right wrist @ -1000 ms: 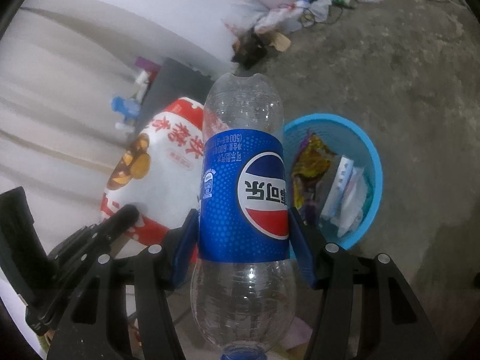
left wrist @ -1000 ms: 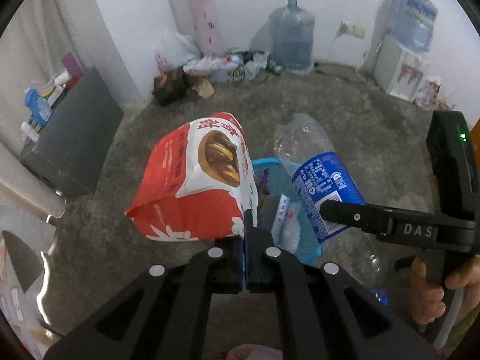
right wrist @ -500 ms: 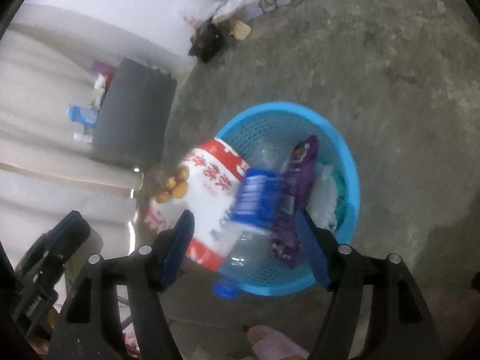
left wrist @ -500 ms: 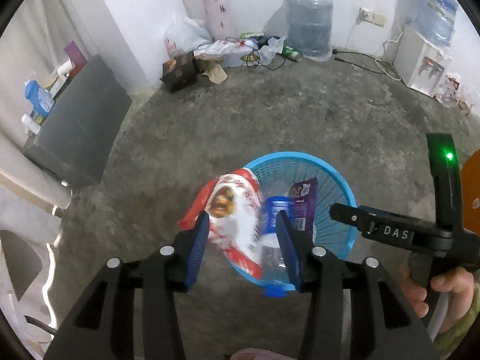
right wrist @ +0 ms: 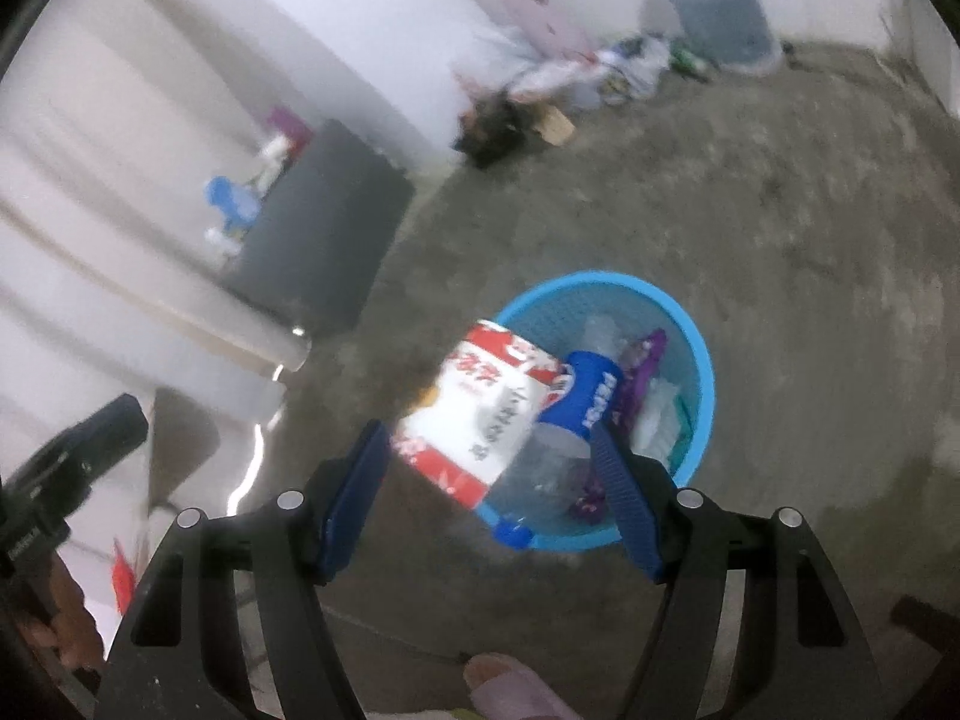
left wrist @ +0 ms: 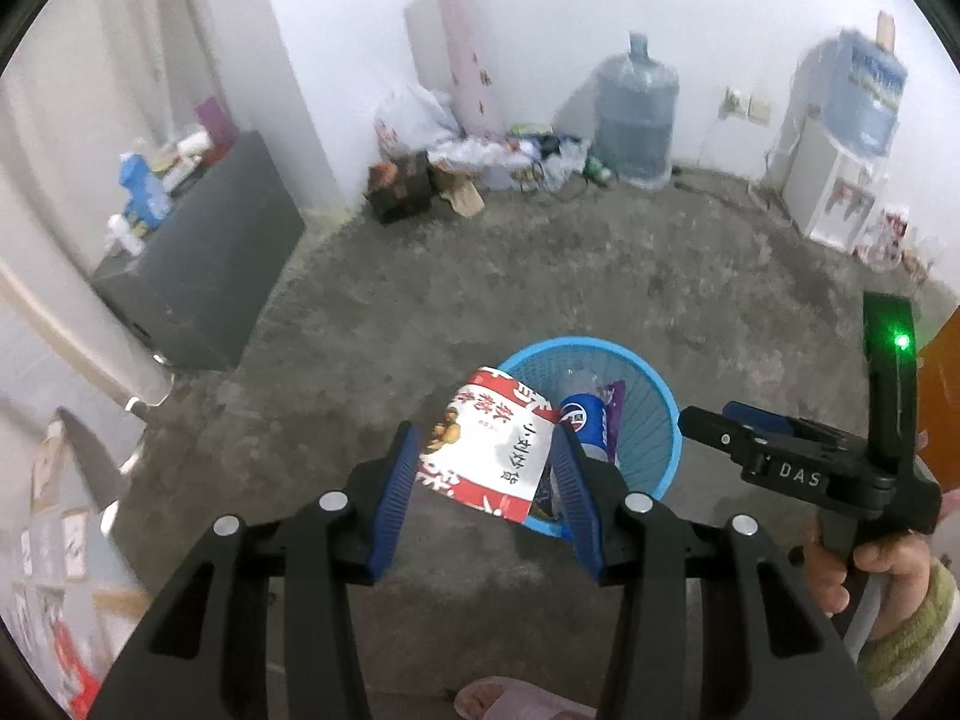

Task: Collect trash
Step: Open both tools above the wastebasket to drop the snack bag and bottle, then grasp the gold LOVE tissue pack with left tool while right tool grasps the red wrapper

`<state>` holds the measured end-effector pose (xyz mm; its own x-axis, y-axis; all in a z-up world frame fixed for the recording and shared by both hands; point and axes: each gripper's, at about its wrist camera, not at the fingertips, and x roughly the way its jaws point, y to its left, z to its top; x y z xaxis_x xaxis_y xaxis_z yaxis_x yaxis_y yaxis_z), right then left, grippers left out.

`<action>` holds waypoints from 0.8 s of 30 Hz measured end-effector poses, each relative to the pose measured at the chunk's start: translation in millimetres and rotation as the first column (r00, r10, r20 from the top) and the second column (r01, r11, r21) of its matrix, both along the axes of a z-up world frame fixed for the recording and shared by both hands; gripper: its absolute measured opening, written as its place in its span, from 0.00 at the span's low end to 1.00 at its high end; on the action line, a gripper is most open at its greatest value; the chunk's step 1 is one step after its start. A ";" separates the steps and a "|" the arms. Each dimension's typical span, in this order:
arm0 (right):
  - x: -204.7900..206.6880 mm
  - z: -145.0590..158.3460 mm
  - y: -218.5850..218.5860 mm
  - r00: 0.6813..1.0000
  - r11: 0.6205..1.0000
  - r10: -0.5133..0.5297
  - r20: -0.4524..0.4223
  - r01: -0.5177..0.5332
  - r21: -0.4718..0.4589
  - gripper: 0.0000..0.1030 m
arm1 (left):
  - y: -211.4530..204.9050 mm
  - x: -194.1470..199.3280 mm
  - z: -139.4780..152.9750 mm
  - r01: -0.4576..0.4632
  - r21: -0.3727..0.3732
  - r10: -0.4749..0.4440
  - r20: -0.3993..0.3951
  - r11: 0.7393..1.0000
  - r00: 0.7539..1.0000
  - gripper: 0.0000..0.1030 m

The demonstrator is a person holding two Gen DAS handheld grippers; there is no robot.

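Released a second ago, both jaws now stand spread and empty: left gripper [left wrist: 483, 492], right gripper [right wrist: 489, 480]. Below, the red-and-white snack bag [left wrist: 489, 456] leans over the blue basket's [left wrist: 651, 420] rim, the crushed Pepsi bottle [right wrist: 561, 438] beside it.

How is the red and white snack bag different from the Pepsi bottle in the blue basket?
The snack bag is red and white and opaque; the Pepsi bottle is clear plastic with a blue label. The bag is flat-sided and crinkly; the bottle is round with a blue cap. The bag hangs mostly over the rim of the blue basket; the bottle lies farther inside. Both tilt on the rim, and neither is held.
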<state>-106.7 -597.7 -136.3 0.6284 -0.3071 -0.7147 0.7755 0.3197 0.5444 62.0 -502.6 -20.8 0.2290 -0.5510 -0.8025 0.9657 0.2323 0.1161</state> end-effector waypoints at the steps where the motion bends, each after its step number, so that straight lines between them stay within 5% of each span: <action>1: 2.0 7.2 5.7 1.000 1.000 0.016 -0.004 -0.016 -0.019 0.65 | 10.0 1.0 7.1 -0.008 -0.015 0.008 -0.002 1.000 1.000 0.44; 6: 24.5 51.1 43.2 0.991 0.978 0.132 -0.032 -0.136 -0.160 0.69 | 88.7 13.5 44.3 -0.124 -0.118 0.122 -0.025 0.985 0.992 0.50; 12: 73.5 93.4 82.8 0.946 0.904 0.316 -0.077 -0.325 -0.278 0.72 | 201.4 31.9 65.2 -0.300 -0.225 0.289 -0.078 0.927 0.954 0.53; 19: 147.1 128.6 138.1 0.849 0.781 0.523 -0.076 -0.513 -0.356 0.72 | 337.2 66.0 68.6 -0.514 -0.292 0.508 -0.104 0.807 0.855 0.54; 24: 198.8 134.8 174.7 0.770 0.706 0.634 -0.077 -0.617 -0.348 0.72 | 397.1 90.5 63.7 -0.599 -0.295 0.602 -0.091 0.744 0.793 0.54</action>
